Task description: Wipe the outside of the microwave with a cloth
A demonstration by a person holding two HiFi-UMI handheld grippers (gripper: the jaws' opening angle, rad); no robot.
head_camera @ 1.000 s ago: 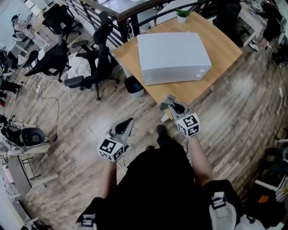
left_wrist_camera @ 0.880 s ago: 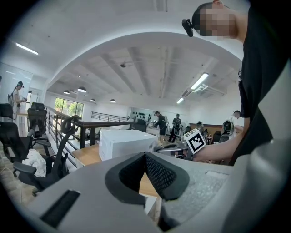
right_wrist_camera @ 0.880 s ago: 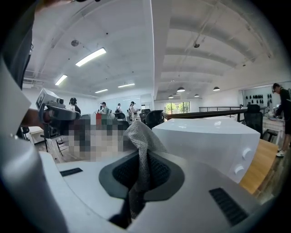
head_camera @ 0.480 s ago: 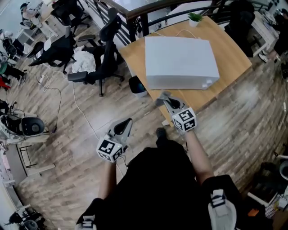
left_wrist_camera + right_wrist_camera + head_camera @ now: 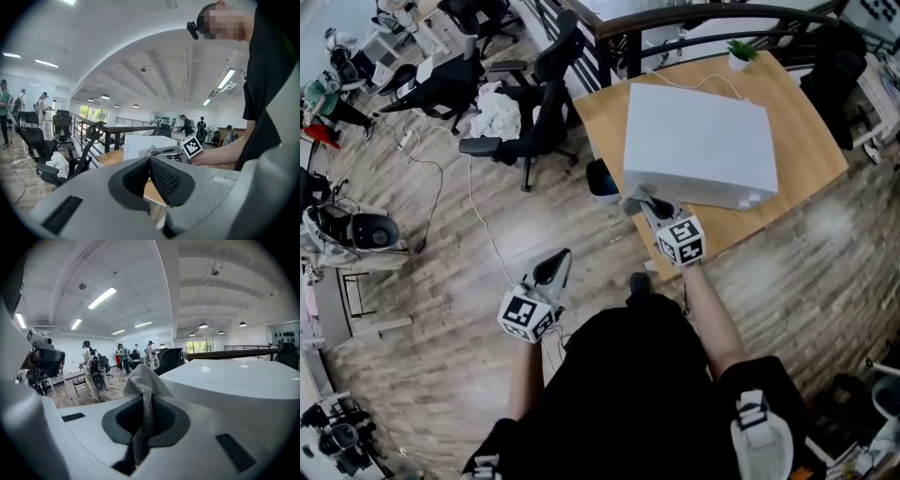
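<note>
The white microwave [image 5: 698, 145] stands on a wooden table [image 5: 811, 155]; it shows too in the left gripper view [image 5: 140, 144] and fills the right of the right gripper view [image 5: 234, 380]. My right gripper [image 5: 639, 199] is shut on a grey-white cloth [image 5: 143, 380], whose bunched top sticks out above the jaws. It is held at the microwave's near left corner; whether the cloth touches it I cannot tell. My left gripper [image 5: 555, 266] hangs lower at the left over the floor, its jaws [image 5: 150, 161] shut with nothing between them.
Black office chairs [image 5: 539, 112] stand left of the table, one with white fabric [image 5: 499, 111] on it. A dark bin [image 5: 602, 180] sits by the table's corner. A small potted plant [image 5: 739, 54] is at the table's far edge. A cable [image 5: 478, 220] runs over the wooden floor.
My right gripper with the cloth has moved up and forward, from the table's near edge to the microwave's near left corner. The left gripper has stayed low at the left.
</note>
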